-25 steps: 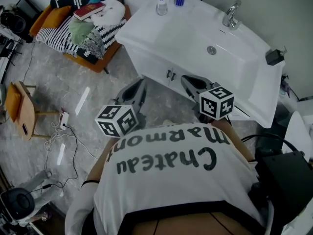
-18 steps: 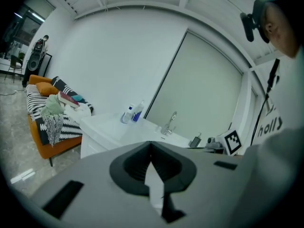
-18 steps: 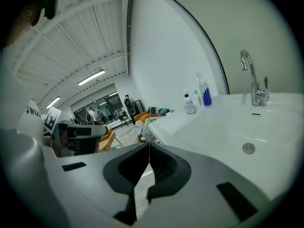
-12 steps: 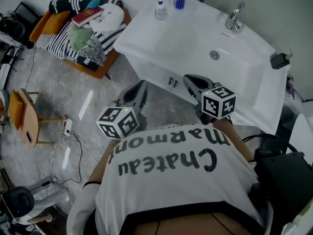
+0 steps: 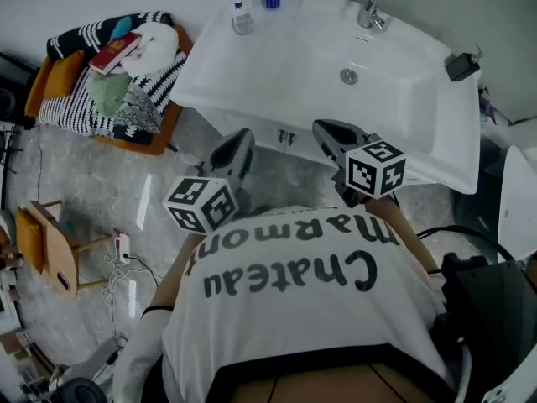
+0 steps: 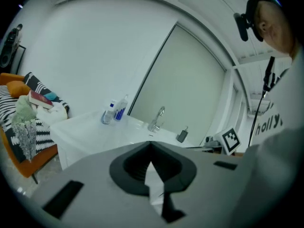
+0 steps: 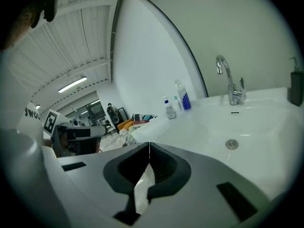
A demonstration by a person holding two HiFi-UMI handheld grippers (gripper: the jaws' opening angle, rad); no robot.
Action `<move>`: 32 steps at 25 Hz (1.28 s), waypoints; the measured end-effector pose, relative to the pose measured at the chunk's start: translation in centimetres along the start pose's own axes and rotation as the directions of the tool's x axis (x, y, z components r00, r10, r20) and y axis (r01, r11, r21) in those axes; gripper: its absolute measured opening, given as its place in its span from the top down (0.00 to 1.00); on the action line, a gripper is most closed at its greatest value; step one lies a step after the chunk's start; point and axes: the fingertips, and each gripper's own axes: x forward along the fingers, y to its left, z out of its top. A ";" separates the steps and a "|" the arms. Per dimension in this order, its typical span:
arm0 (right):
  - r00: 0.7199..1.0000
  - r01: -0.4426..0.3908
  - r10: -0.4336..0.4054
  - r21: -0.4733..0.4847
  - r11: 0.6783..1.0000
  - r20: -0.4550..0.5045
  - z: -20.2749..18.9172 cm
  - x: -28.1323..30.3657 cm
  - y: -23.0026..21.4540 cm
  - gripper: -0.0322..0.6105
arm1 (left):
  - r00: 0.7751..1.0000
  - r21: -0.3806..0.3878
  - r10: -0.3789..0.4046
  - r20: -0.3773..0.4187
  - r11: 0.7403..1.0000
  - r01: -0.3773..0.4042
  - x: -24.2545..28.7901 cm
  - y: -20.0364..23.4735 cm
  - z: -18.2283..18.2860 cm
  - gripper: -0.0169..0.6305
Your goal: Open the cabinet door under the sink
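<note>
While the person's printed shirt (image 5: 294, 309) fills the near edge of the head view, the two tools reach out just past it toward the vanity. The left hand-held gripper (image 5: 240, 140) has its jaws pressed together with nothing between them, as its own view shows. The right hand-held gripper (image 5: 324, 129) is likewise closed tip to tip and empty. Each carries its marker cube at the rear, and both point at the front of the unit from either side of its middle.

Just beyond the tips, between the two tools, the cabinet door (image 5: 256, 127) under the sink (image 5: 294, 53) sits flush and shut. Its pair of small dark handles (image 5: 285, 136) stands at the centre seam, and neither tool is on them.

Above that, the white basin spreads wide, with the drain (image 5: 348, 76) in its bowl, the faucet (image 5: 372, 8) at the back rim and a dark soap dispenser (image 5: 462, 64) at the right corner. Two bottles (image 5: 243, 13) stand at the far left corner.

Farther left on the marbled floor (image 5: 92, 183), an orange couch (image 5: 143, 137) holds striped blankets and a red book (image 5: 117, 52).
</note>
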 end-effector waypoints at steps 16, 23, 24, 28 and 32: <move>0.963 0.244 -0.260 0.170 0.955 0.076 -2.9 -0.9 4.6 0.93 | 0.951 0.057 -0.282 -0.128 0.955 0.291 -0.9 1.2 1.0 0.96; 0.932 0.331 -0.352 0.200 0.922 0.084 -4.6 -1.1 6.8 0.93 | 0.921 0.074 -0.337 -0.196 0.931 0.356 -3.1 2.5 -0.7 0.96; 0.927 0.345 -0.366 0.199 0.917 0.085 -4.8 -1.3 6.8 0.93 | 0.918 0.073 -0.344 -0.199 0.929 0.364 -3.4 2.7 -0.9 0.96; 0.905 0.396 -0.418 0.197 0.897 0.083 -5.0 -2.2 6.9 0.93 | 0.907 0.076 -0.363 -0.215 0.919 0.386 -4.4 3.3 -2.0 0.96; 0.892 0.434 -0.448 0.160 0.887 0.066 -5.1 -3.0 7.1 0.93 | 0.900 0.052 -0.371 -0.228 0.919 0.392 -5.2 3.4 -2.9 0.96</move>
